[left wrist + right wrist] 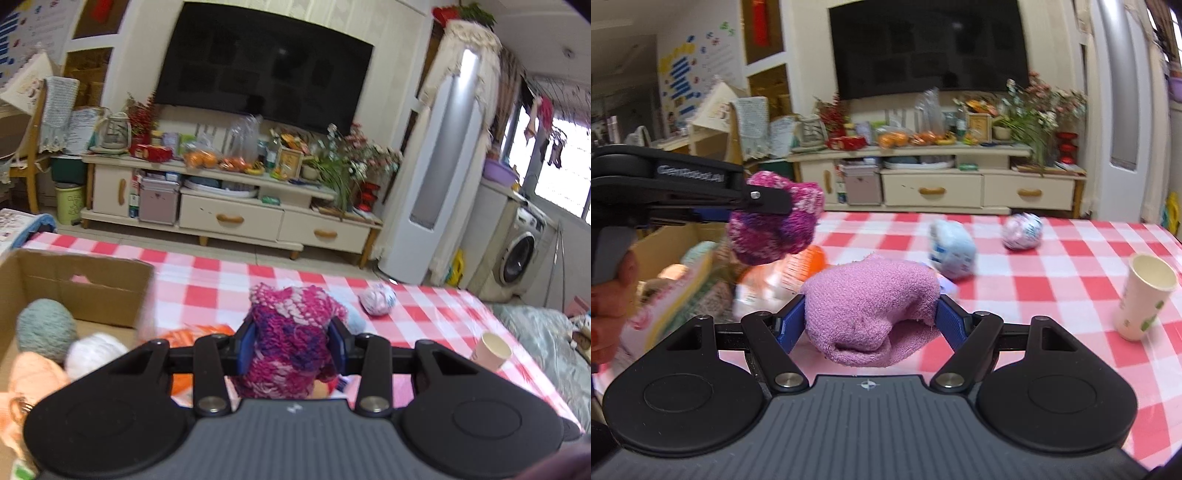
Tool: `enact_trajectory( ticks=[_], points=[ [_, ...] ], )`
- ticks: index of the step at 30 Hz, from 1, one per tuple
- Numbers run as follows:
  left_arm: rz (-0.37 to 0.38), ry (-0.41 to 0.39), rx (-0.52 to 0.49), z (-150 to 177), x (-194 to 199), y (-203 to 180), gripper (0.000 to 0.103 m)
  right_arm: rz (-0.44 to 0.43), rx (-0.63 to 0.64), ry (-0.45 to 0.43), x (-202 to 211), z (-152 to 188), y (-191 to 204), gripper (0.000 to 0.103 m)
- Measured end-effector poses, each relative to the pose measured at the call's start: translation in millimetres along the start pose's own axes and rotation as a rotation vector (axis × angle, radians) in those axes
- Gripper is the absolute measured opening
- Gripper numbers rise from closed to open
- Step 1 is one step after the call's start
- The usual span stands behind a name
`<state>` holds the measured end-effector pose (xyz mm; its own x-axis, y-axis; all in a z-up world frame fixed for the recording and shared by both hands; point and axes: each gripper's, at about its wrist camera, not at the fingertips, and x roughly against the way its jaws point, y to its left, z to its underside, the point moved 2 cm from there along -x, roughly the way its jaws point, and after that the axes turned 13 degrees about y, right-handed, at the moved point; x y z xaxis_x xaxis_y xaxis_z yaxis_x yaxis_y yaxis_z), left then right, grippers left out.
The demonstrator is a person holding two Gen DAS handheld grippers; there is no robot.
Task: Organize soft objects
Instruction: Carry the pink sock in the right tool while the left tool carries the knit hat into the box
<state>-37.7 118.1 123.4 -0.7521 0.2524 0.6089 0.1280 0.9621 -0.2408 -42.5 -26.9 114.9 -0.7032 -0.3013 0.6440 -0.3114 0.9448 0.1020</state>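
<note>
Magenta knitted yarn piece (291,343) sits pinched between the blue fingers (246,347) of your left gripper (292,345), held up off the bench (207,280) with its top poking above the finger tips. From the right wrist view you see that same gripper (768,201) from the side, carrying the piece (775,218) in the air near the cardboard box (665,243).

Your right gripper (871,317) is clenched on a folded pink towel (871,302), whose bulk fills the space between its blue fingers (792,321) and droops toward the checked cloth.

To your left, the cardboard box (88,280) is open at the top and holds a grey-green yarn ball (46,328), a white yarn ball (94,352) and a peach soft item (33,376), all packed close together. An orange object (192,334) lies on the bench just beside the box; blur hides what it is.

Farther out on the bench rest a pale blue soft bundle (953,251) and, apart from it, a white and pink patterned ball (1022,230). A paper cup (1143,295) stands upright near the bench's right edge, well apart from both.
</note>
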Motion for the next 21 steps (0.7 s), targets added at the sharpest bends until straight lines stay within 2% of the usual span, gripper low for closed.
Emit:
enact_trajectory(
  ticks=[11, 21],
  points=[
    [-0.089, -0.075, 0.12, -8.4, 31.6, 62.6, 0.04, -0.115, 0.104, -0.039, 15.7, -21.0, 72.3, 0.093],
    [-0.269, -0.085, 0.172, -14.1, 36.7, 107.9, 0.041, -0.187, 0.201, -0.044, 10.0, -37.4, 137.8, 0.093]
  ],
)
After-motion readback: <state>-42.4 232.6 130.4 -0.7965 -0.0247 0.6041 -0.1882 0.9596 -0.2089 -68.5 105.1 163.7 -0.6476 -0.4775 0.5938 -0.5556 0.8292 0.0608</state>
